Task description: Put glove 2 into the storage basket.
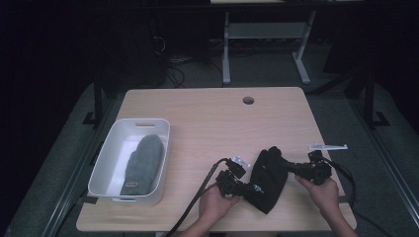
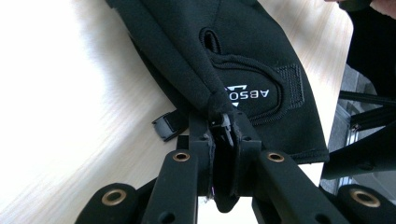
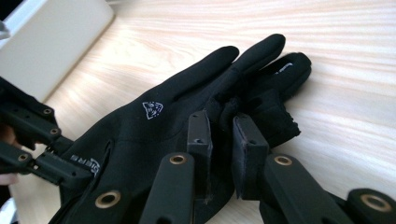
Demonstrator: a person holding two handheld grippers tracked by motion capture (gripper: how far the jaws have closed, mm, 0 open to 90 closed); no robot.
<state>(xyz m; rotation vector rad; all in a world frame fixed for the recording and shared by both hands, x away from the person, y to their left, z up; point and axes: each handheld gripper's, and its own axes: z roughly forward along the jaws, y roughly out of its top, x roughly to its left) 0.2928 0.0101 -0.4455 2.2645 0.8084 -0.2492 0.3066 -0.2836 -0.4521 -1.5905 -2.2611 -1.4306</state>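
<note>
High view: left claw and right claw each pinch the black glove.

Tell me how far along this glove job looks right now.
Likely halfway, if both go in the bin. Done: a grey mitten already lies in the white bin. In hand: the left gripper pinches the black glove at its cuff, the right gripper near its fingers. Left: carrying that glove from the table to the bin.
</note>
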